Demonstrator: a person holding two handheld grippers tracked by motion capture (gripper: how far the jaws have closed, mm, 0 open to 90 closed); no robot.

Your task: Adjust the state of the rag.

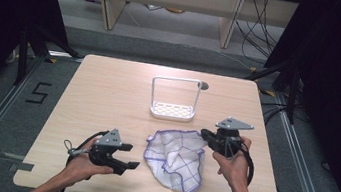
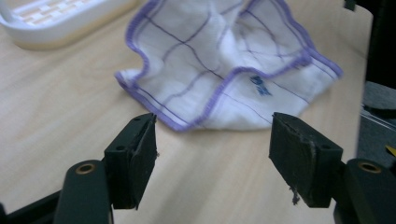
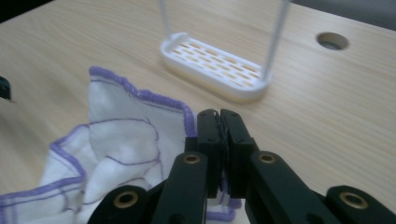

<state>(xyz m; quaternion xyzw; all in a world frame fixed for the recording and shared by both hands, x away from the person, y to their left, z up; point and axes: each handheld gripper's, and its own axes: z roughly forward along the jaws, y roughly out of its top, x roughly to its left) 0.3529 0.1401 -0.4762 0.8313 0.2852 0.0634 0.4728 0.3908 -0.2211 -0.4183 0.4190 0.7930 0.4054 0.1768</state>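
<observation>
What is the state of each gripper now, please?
Left gripper: open, holding nothing, just short of the cloth.
Right gripper: closed on the cloth's purple edge.

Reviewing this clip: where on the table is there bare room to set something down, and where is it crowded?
Free: the table's far-left stretch, left of the white rack, and the far-right corner beyond the cable hole. Crowded: the near middle, where the cloth lies between the open left gripper and the right gripper pinching its edge.

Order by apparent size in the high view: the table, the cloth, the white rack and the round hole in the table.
1. table
2. cloth
3. white rack, its footprint smaller than the cloth's
4. round hole
</observation>
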